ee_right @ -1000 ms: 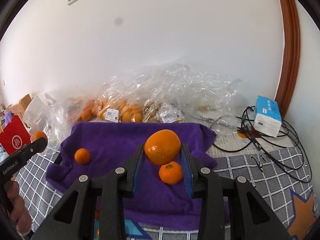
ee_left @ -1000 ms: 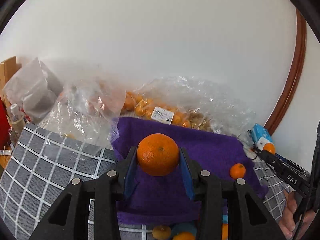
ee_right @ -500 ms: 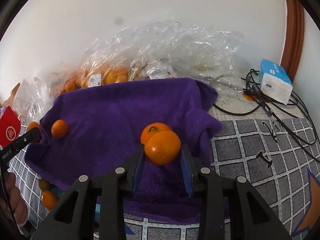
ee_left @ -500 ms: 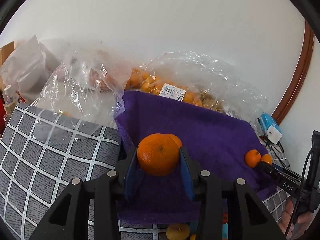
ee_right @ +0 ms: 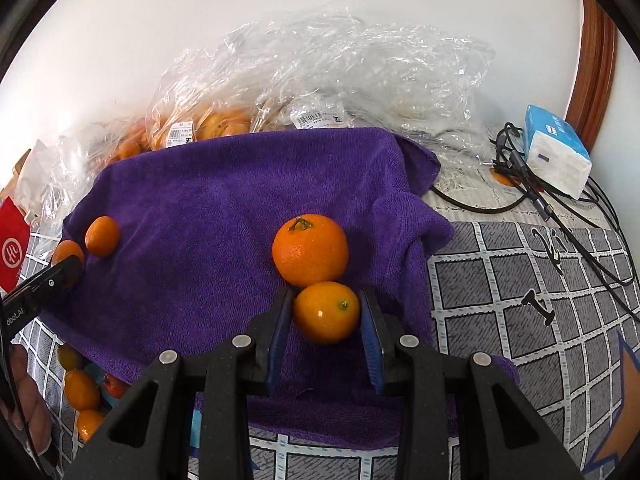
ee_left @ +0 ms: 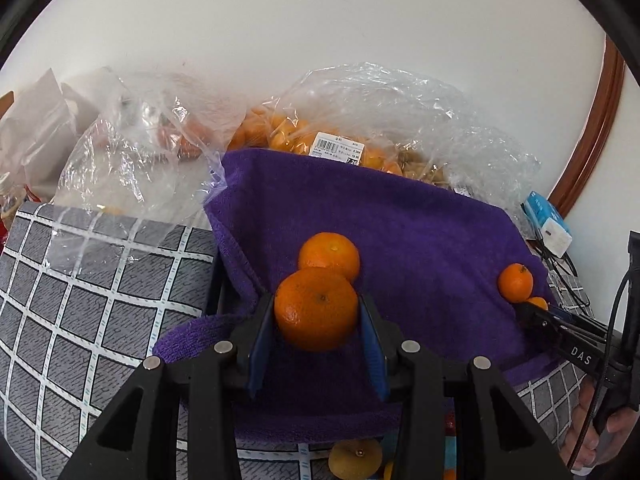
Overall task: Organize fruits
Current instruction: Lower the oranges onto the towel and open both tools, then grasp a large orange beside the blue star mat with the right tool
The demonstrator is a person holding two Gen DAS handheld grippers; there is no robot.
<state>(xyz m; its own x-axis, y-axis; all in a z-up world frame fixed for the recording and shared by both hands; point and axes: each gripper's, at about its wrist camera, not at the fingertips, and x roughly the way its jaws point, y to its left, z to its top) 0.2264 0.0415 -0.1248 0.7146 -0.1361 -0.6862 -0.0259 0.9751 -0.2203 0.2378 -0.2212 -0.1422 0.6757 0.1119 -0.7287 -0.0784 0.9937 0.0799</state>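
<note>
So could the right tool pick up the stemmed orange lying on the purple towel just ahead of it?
Probably not yet: the right tool is already clamped on another orange, though the stemmed orange lies unobstructed.

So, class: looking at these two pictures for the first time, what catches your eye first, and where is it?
Bright orange fruit against the purple towel: each claw grips one, the left claw an orange, the right claw a smaller orange, each just in front of a loose orange on the towel. Behind, crinkled clear bags of fruit line the white wall.

Purple towel (ee_right: 208,200); grey checked tablecloth (ee_right: 520,300)
</note>
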